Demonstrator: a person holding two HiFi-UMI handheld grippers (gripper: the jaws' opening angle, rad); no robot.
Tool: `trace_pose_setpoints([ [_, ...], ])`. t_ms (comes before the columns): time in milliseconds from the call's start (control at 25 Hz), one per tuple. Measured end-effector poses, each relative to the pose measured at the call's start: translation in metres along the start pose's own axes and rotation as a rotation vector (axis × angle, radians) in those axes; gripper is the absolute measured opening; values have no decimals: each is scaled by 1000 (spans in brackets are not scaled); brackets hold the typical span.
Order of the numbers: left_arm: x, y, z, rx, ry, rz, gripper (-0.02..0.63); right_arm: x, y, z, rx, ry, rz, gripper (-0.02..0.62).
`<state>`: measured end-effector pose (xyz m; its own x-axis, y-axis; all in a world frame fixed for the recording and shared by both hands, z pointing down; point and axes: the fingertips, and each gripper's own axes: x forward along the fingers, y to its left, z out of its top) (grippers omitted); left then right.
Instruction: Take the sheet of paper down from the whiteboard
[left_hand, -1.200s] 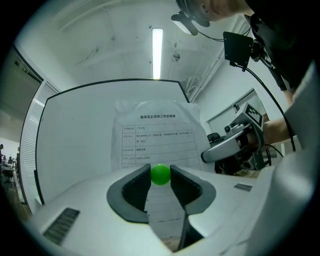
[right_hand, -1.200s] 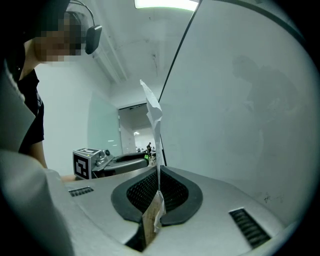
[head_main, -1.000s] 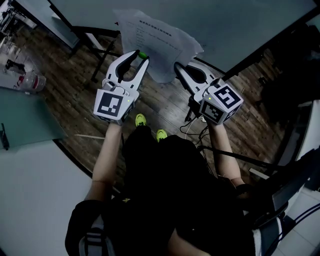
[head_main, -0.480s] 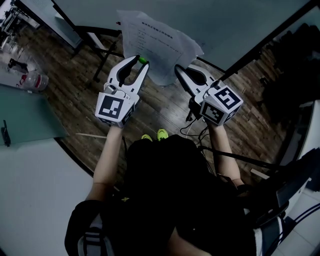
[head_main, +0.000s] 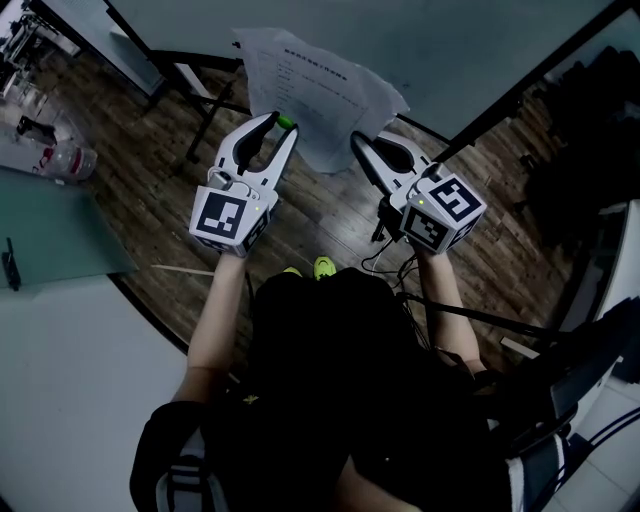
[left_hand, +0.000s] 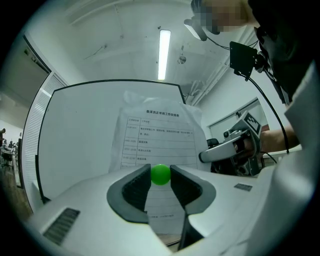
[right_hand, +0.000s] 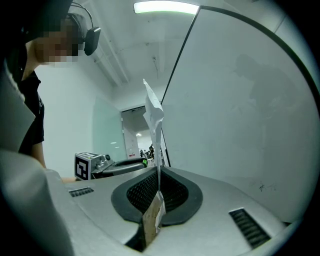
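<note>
The printed paper sheet (head_main: 315, 90) hangs crumpled in front of the whiteboard (head_main: 450, 50). My right gripper (head_main: 358, 140) is shut on the sheet's lower right edge. In the right gripper view the paper sheet (right_hand: 154, 112) stands edge-on between the pads of that gripper (right_hand: 159, 187), apart from the whiteboard (right_hand: 240, 115). My left gripper (head_main: 280, 122) is at the sheet's lower left, shut on a small green ball magnet (head_main: 285, 122). The left gripper view shows the magnet (left_hand: 160, 174) pinched at the jaw tips, with the paper sheet (left_hand: 160, 135) behind it.
A grey-green table (head_main: 50, 230) lies to the left, with plastic bottles (head_main: 70, 160) beyond it. The whiteboard's black stand legs (head_main: 200, 110) rest on the wooden floor. Cables (head_main: 385, 255) trail below my right gripper. The person's yellow shoes (head_main: 322, 267) show near the body.
The yellow shoes have drawn back toward the body. Both grippers, the magnet and the paper keep their places.
</note>
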<state>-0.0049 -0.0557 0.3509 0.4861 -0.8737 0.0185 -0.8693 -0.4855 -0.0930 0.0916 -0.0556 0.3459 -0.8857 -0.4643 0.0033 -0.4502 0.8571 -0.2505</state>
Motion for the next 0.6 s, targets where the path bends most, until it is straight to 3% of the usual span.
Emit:
trace_pose_setpoints([
  [600, -1, 0, 1, 5, -3, 1, 146, 0, -1, -3, 11, 2, 4, 29],
])
